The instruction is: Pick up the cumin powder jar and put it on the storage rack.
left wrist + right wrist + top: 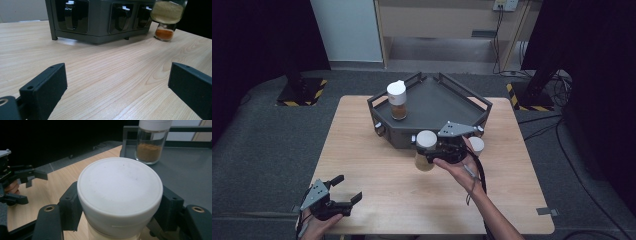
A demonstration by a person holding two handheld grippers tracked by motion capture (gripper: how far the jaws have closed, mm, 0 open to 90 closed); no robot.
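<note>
Held jar: a white-capped spice jar (425, 150) of pale powder, lifted clear of the desk (377, 195), just in front of the dark rack (472, 112).
Right hand-held gripper (432, 154): clamped on that jar just below the cap, one jaw on each side (the right gripper view shows the pads hard against it).
Left hand-held gripper (346, 189): jaws wide apart, nothing between them, low over the near left corner of the desk.
Jar on rack: a second capped jar (397, 100) of brown spice, upright on the rack's top tray, toward its left side.
Jar on desk: a third jar (476, 145) with orange powder, standing by the rack's front right corner, close behind the right hand.
Risk, slip: the grip sits high on smooth glass; a tilt could, I'd judge, let the jar slide out.
Risk, knock: the tray's raised rim (422, 79) lies in the way; too low a carry could catch it, or bump the brown jar.
Hard to make out: the held jar's base and fill level (cut off in the right gripper view); the contents of the rack's front slots (72, 15).
</note>
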